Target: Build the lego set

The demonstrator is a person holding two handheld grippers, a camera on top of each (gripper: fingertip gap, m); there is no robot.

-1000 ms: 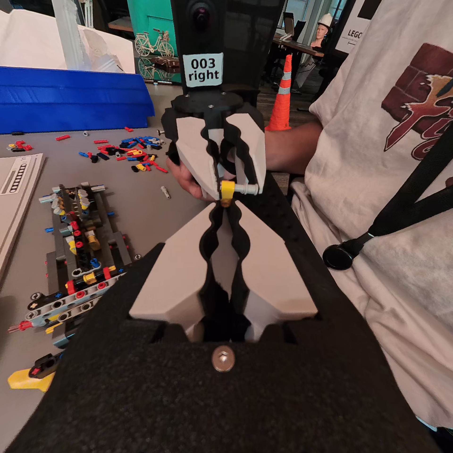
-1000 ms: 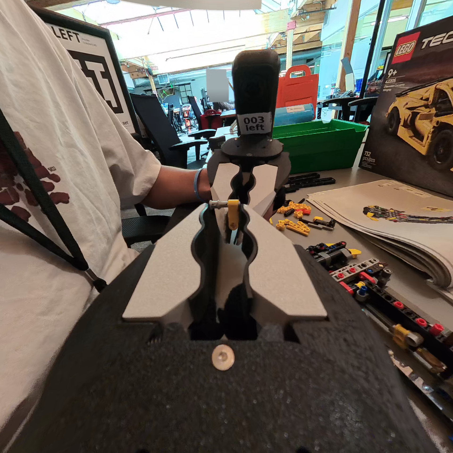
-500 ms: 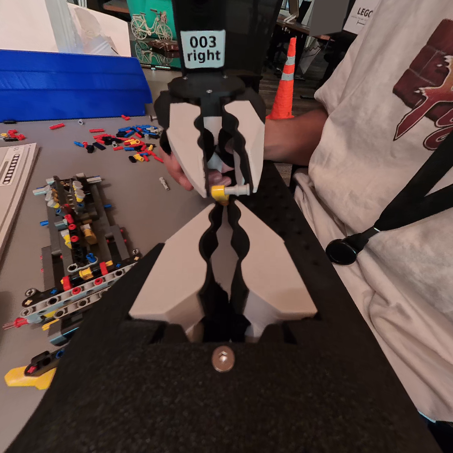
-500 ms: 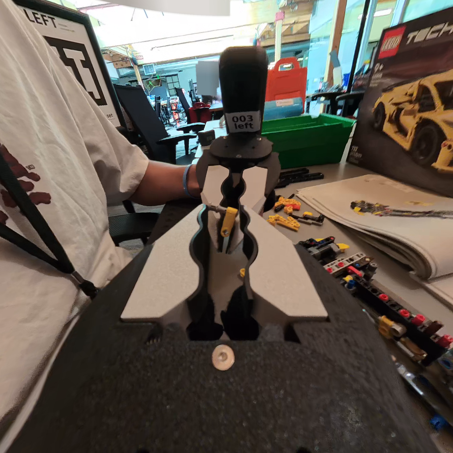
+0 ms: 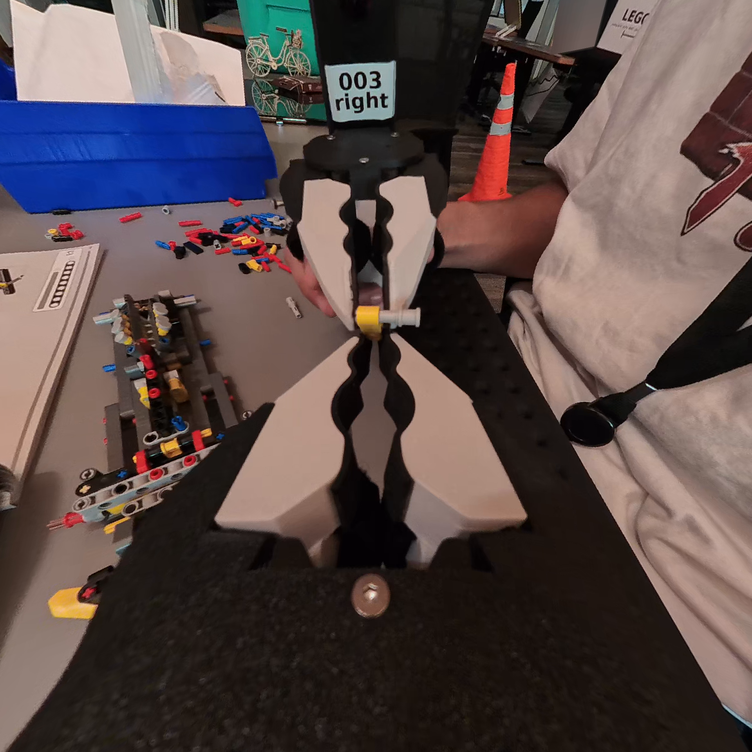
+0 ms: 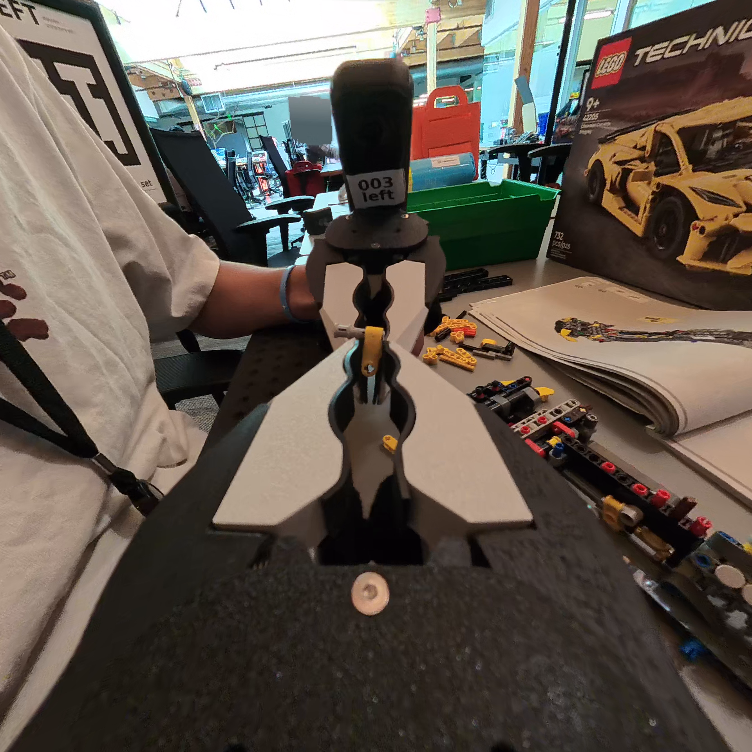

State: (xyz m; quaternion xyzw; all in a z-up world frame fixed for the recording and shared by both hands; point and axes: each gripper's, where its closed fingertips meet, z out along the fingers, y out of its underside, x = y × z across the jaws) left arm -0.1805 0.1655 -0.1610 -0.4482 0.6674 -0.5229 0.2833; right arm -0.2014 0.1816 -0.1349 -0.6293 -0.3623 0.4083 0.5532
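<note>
We start with the small yellow connector (image 6: 371,349), held in the air between the two grippers, above the near edge of the table (image 5: 252,333) and in front of the person's shirt (image 5: 635,285). A light grey pin (image 5: 401,318) is seated in one end of it and sticks out sideways, toward the person.

We judge the piece light, rigid and smooth, so it can twist or slip if pinched on a rounded edge. The flat faces of the yellow body look the best place to hold it, leaving the pin and the open hole free.

In the right wrist view its long axis runs along the right gripper's fingers, with the pin end away from that camera and the open hole (image 6: 369,368) toward it. The pin's own axis lies crosswise to that.

The right gripper (image 6: 371,346) is closed on the connector's body. The left gripper (image 5: 368,339) is nearly closed, tips meeting the same piece from the opposite side; whether it truly bears on it we cannot tell.

Farther out, the partly built chassis (image 5: 162,390) lies flat on the table, well apart from the held piece. Loose parts (image 5: 240,240) are scattered beyond it, before a blue bin (image 5: 130,154). In the right wrist view, the instruction booklet (image 6: 610,350), the set's box (image 6: 667,162) and a green bin (image 6: 480,219) stand past the grippers.
</note>
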